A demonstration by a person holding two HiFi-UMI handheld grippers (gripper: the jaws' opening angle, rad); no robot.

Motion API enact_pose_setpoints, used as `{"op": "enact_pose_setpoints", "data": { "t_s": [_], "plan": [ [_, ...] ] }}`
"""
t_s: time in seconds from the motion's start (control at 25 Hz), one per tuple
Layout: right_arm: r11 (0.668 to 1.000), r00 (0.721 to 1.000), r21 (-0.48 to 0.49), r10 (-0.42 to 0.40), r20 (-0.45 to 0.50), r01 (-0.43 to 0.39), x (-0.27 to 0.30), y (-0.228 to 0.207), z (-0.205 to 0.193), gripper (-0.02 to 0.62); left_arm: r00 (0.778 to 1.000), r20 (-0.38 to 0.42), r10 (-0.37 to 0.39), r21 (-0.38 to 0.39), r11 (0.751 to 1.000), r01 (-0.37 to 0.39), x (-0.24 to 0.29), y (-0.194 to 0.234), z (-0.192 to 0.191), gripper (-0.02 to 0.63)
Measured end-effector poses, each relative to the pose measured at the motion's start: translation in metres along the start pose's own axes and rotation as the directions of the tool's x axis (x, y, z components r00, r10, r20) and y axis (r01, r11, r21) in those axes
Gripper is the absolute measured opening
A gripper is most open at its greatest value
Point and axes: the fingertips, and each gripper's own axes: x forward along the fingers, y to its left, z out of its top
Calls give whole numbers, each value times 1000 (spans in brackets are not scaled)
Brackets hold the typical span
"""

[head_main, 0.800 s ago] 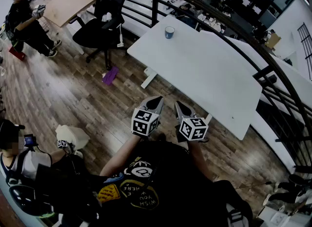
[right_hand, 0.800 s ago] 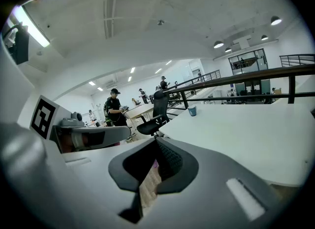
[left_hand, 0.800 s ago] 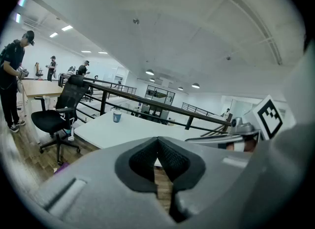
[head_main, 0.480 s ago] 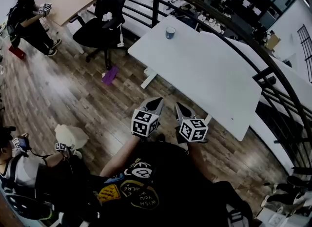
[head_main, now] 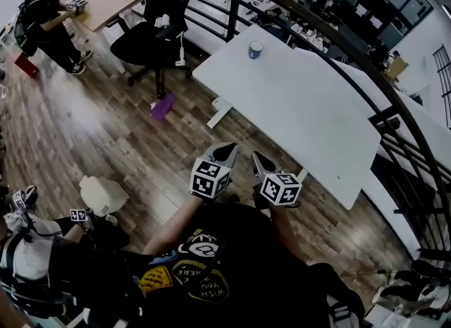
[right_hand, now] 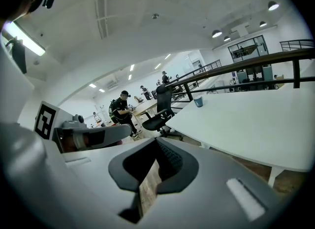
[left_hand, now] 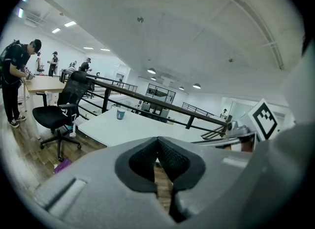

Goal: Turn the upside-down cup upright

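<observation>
Head view: showed cup (head_main: 255,50) at far corner of tabletop (head_main: 310,129), close by railing (head_main: 337,32), nothing else on that surface. Too small to confirm mouth-down or not. Found left gripper (head_main: 225,152) and right gripper (head_main: 259,161) side by side just ahead of torso, over floor (head_main: 106,129), short of tabletop's near edge, well apart from cup. Read as a carry posture, held close in and pointed a little downward, not a reach.

Checked left gripper view: jaws fully together, pads touching, nothing between, only floor past them. Cup (left_hand: 120,114) seen far off beyond. Same in right gripper view: jaws closed, empty, cup (right_hand: 198,102) small at far side. Probably closed because nothing in range yet.

Judged task not started. Approach needed first, likely round tabletop's left end by chair (head_main: 151,37), given cup at far edge. Would need jaws opened before contact, then grip on cup wall and a half-turn at the wrist. Risk: knocking cup off toward railing side.
</observation>
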Motion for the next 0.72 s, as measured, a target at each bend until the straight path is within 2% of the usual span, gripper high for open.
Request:
{"op": "enact_pose_setpoints", "data": {
  "t_s": [0.24,0.52,0.72],
  "plan": [
    [1000,999,1,-22,-25,22,5,12,-6,-2,999,8,-34,-86,996,35,-14,12,-1,5],
    [999,996,33,-39,-81,41,27,6,-14,-2,995,-78,-64,-91,994,57,3,27,-18,5],
    [999,998,33,-38,-59,40,60,-24,13,-2,994,-85,-68,-60,996,63,48,50,-6,5]
  ]
}}
